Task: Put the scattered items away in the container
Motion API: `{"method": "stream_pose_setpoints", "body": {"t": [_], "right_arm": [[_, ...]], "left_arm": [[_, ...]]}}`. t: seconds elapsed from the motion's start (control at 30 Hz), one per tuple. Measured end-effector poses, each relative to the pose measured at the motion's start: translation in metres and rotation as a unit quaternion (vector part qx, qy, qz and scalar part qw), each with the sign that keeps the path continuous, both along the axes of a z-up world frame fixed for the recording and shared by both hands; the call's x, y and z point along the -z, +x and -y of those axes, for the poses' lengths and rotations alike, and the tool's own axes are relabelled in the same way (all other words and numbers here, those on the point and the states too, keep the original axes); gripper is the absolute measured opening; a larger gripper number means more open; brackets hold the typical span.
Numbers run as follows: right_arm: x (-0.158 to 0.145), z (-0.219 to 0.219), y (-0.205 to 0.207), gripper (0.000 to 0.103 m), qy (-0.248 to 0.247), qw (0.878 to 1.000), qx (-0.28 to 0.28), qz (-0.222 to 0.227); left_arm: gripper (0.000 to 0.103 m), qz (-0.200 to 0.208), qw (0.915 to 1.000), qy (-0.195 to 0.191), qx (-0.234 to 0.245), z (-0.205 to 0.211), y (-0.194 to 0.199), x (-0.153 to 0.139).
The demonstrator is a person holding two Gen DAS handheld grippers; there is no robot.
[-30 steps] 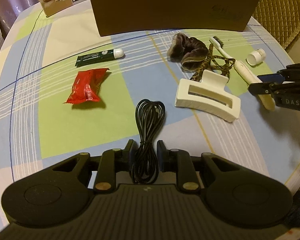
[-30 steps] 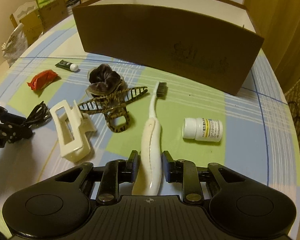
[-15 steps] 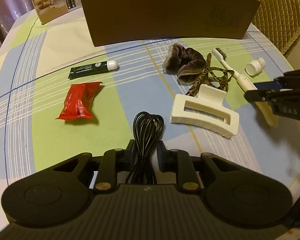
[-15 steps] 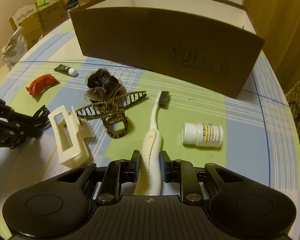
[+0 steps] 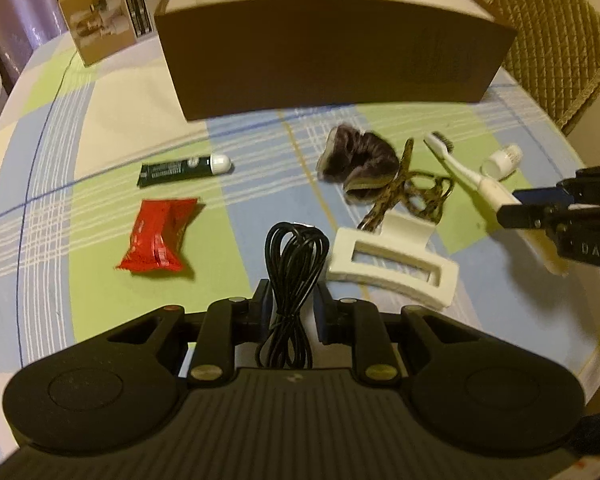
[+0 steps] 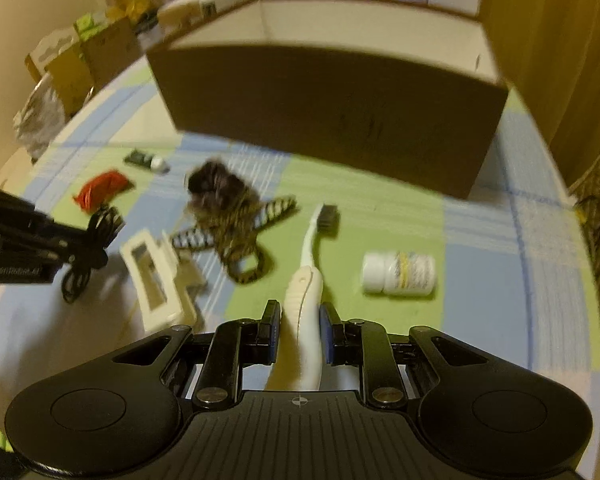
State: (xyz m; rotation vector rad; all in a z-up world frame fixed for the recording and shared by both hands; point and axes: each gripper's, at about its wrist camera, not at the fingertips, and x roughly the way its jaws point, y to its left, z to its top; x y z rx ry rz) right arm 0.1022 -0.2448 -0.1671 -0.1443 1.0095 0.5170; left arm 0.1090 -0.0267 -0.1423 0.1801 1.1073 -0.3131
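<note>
The left tongs (image 5: pixel 289 307) pinch the bundled black cable (image 5: pixel 293 270) and the right tongs (image 6: pixel 299 330) pinch the long white toothbrush (image 6: pixel 306 292), both lifted so they can go into the big brown cardboard box (image 5: pixel 332 54) at the worktop's far edge.

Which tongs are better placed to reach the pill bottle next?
Right. The pill bottle lies just beside the right tongs; the left tongs sit across the table, though both are full.
</note>
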Motion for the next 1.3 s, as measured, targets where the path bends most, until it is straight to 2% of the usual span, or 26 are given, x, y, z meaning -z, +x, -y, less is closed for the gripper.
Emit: {"method": "stream_pose_setpoints", "body": {"t": [0.17, 0.2, 0.3, 0.37, 0.47, 0.5, 0.53, 0.7, 0.87, 1.1, 1.13, 1.17, 1.2, 1.3], "right_arm": [[0.009, -0.005, 0.001, 0.022, -0.012, 1.0, -0.008, 0.0], [0.011, -0.006, 0.003, 0.026, -0.014, 1.0, -0.008, 0.0], [0.014, -0.008, 0.006, 0.045, -0.018, 1.0, -0.003, 0.012], [0.017, -0.009, 0.007, 0.045, -0.015, 1.0, 0.0, 0.015], [0.019, -0.011, 0.009, 0.044, -0.018, 0.999, 0.006, 0.027], [0.019, -0.013, 0.008, 0.028, -0.024, 0.999, 0.004, 0.033], [0.018, -0.014, 0.008, 0.018, -0.027, 0.999, 0.003, 0.034], [0.015, -0.007, 0.005, 0.017, -0.013, 0.999, 0.013, 0.028], [-0.005, -0.001, 0.002, 0.017, 0.008, 0.999, 0.017, 0.046], [-0.031, 0.001, 0.006, 0.017, 0.045, 0.996, 0.027, 0.07], [-0.032, 0.001, 0.006, 0.017, 0.047, 0.996, 0.027, 0.073], [-0.034, 0.0, 0.006, 0.017, 0.049, 0.996, 0.027, 0.076], [-0.035, 0.0, 0.006, 0.017, 0.05, 0.995, 0.027, 0.078], [-0.034, -0.001, 0.007, 0.017, 0.052, 0.995, 0.025, 0.076]], "left_arm": [[0.018, -0.02, 0.9998, -0.001, -0.008, -0.002, 0.003, 0.014], [0.018, -0.018, 0.9998, 0.0, -0.008, -0.001, 0.004, 0.015], [0.019, -0.013, 0.9999, 0.001, -0.005, 0.001, 0.01, 0.015], [0.02, -0.011, 0.9999, 0.002, -0.002, 0.002, 0.013, 0.016], [0.02, -0.008, 1.0, 0.001, 0.003, 0.005, 0.017, 0.016], [0.021, -0.007, 1.0, 0.001, 0.004, 0.006, 0.018, 0.016], [0.02, -0.006, 1.0, 0.002, 0.005, 0.006, 0.018, 0.016], [0.02, -0.001, 0.9999, -0.003, 0.01, 0.005, 0.017, 0.011], [0.019, 0.012, 0.9999, -0.007, 0.009, 0.001, 0.015, -0.007], [0.019, 0.052, 0.9985, -0.012, 0.009, -0.004, 0.019, -0.036], [0.018, 0.057, 0.9983, -0.013, 0.009, -0.004, 0.02, -0.038], [0.004, 0.059, 0.9981, -0.015, 0.009, -0.004, 0.021, -0.041], [0.0, 0.061, 0.998, -0.017, 0.009, -0.004, 0.021, -0.042], [0.0, 0.065, 0.9976, -0.019, 0.013, -0.002, 0.022, -0.044]]}}
